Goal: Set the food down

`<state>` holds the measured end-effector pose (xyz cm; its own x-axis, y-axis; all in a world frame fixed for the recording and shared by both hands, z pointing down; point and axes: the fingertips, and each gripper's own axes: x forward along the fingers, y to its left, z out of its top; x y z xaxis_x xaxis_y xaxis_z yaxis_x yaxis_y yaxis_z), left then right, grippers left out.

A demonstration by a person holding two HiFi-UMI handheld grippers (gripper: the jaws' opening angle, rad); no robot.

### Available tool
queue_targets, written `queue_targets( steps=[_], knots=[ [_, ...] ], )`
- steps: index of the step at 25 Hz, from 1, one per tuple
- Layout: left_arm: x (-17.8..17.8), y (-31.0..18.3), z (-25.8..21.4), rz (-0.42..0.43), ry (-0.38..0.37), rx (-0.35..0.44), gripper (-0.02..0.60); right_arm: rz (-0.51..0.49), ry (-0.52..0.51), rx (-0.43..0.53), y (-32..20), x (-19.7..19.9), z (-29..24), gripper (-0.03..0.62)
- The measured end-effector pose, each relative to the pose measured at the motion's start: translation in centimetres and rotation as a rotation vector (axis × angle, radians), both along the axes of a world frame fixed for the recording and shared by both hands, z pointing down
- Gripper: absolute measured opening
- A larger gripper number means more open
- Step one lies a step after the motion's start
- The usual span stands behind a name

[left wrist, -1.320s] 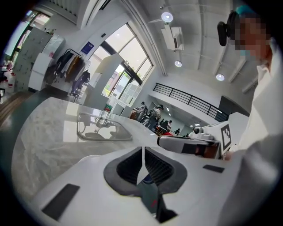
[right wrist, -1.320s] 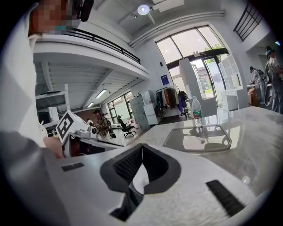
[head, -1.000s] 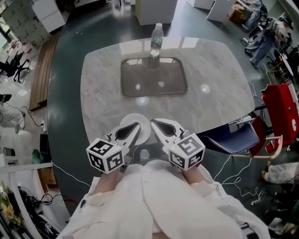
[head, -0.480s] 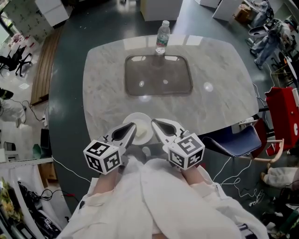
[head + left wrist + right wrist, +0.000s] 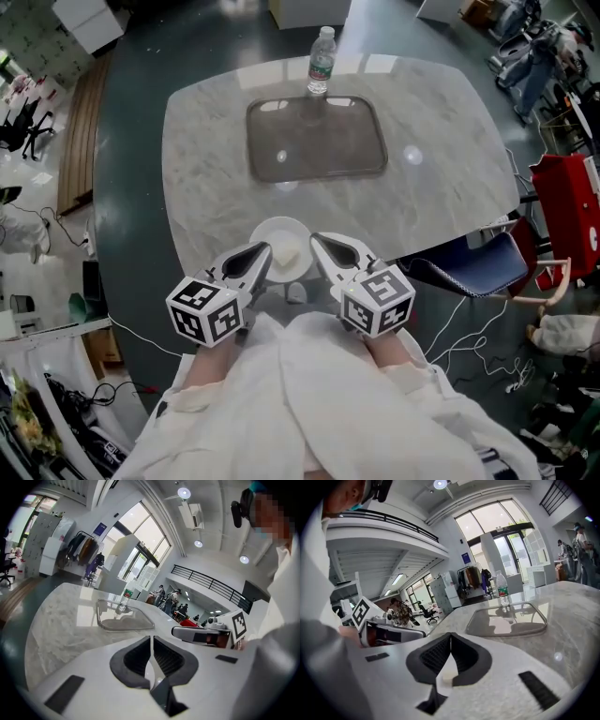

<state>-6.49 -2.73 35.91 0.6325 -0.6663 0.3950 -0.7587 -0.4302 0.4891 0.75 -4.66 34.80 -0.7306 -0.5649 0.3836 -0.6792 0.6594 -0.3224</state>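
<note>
Left gripper [image 5: 151,639]: I read the jaws as pressed together, dark pads meeting at the tips, nothing clamped between them. A white sliver shows through the slot behind the tips; this is the plate [image 5: 272,230] lying below. Right gripper [image 5: 450,635]: jaws likewise fully together, empty, with the same white wedge visible through the slot and a small pale lump at its lower end, which is the food [image 5: 289,251]. In the head view both grippers converge on the plate, the left tip at its left rim and the right tip at its right rim. I cannot tell whether either tip touches the rim. The food sits near the middle of the plate, between the two tips. The plate lies at the near edge of the marble table [image 5: 206,187], just in front of me. The food is too small for me to resolve a long axis or a pointing direction; it reads as a compact, cream-coloured piece. Further out, well apart from the plate, a clear tray [image 5: 319,150] lies flat on the table, and a water bottle [image 5: 321,61] stands upright at its far rim.
</note>
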Motion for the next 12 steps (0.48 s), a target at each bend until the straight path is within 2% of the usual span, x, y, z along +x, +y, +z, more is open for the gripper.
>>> queue_targets(
  steps=[3, 12],
  knots=[
    [-0.6, 0.4, 0.5, -0.005, -0.016, -0.025, 0.029, 0.036, 0.002, -0.025, 0.0, 0.1, 0.5, 0.002],
    [-1.3, 1.2, 2.5, 0.002, -0.013, -0.089, 0.029, 0.042, 0.006, -0.076, 1.0, -0.2, 1.9, 0.002]
  ],
)
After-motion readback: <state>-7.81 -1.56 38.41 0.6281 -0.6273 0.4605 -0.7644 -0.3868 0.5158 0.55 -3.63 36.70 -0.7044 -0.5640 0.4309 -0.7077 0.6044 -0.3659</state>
